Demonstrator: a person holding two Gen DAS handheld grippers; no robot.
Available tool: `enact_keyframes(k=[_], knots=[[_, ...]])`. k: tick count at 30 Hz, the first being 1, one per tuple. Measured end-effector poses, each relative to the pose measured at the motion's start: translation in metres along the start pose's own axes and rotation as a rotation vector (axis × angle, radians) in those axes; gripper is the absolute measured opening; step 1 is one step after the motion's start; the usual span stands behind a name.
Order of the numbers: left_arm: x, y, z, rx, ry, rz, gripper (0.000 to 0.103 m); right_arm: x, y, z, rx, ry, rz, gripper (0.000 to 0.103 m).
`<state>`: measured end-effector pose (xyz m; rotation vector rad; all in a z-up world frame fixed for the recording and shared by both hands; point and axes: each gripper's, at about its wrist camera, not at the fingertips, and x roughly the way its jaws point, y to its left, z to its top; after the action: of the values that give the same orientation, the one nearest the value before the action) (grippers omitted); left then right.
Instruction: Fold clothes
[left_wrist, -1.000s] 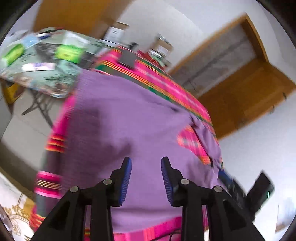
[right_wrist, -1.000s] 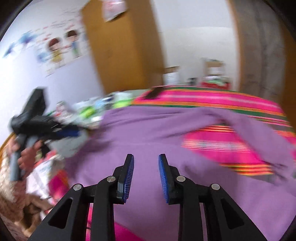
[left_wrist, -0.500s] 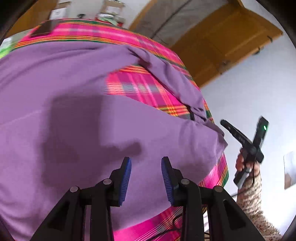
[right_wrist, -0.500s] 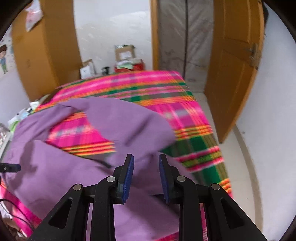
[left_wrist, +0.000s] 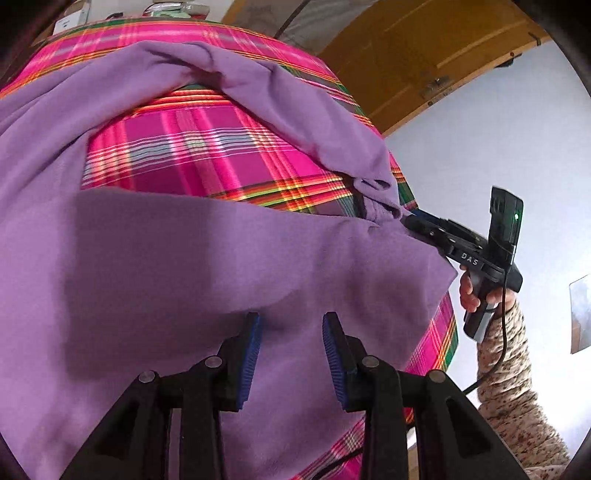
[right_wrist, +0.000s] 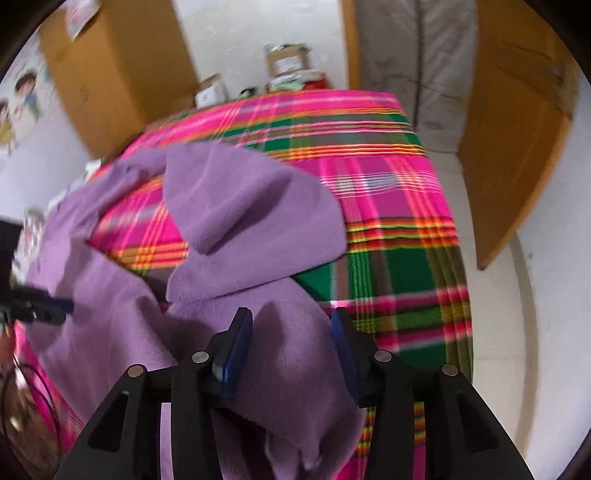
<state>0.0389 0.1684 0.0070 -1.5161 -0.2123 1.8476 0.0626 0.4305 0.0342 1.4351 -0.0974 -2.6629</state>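
Garment: a purple fleece garment (left_wrist: 207, 266) lies spread over the counter (right_wrist: 399, 258), which is covered by a pink and green plaid cloth (right_wrist: 369, 155); spread flat like this, its edges can be taken for a fold
Sleeve: one purple sleeve (right_wrist: 243, 206) arches over the far part of the garment, leaving a window of plaid between it and the body, so it is probably the next part to bring in
Left tool: the left tool (left_wrist: 291, 350) points down at the near part of the garment body, its blue pads (left_wrist: 251, 354) apart with nothing pinched between them; it seems poised over the cloth, not holding it
Right tool: the right tool (right_wrist: 291, 350) is at the near right corner of the garment, its jaws opening, with a ridge of purple fabric standing between the pads but not pressed by them
Hand: a hand (left_wrist: 471, 291) in a speckled sleeve grips the right tool's handle just beyond the garment's right edge
Judgement: both tools look set at the near hem to start a fold away from the person
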Motion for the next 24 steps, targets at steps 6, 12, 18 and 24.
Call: enact_keyframes(k=[6,12,18,24], knots=[[0.008,-0.002,0.006,-0.018,0.004,0.001,0.035,0.024,0.013,0.008,-0.107,0.067,0.007,0.048],[0.018,-0.009,0.011,-0.017,0.009,0.003,0.036,0.022,0.024,0.007,-0.170,0.086,0.017,0.023],[0.024,-0.013,0.013,-0.027,0.013,-0.003,0.036,0.008,0.025,-0.001,-0.181,0.031,0.007,0.006],[0.030,-0.021,0.014,-0.018,0.028,-0.015,0.036,-0.029,0.009,-0.006,-0.114,-0.098,-0.022,0.006]])
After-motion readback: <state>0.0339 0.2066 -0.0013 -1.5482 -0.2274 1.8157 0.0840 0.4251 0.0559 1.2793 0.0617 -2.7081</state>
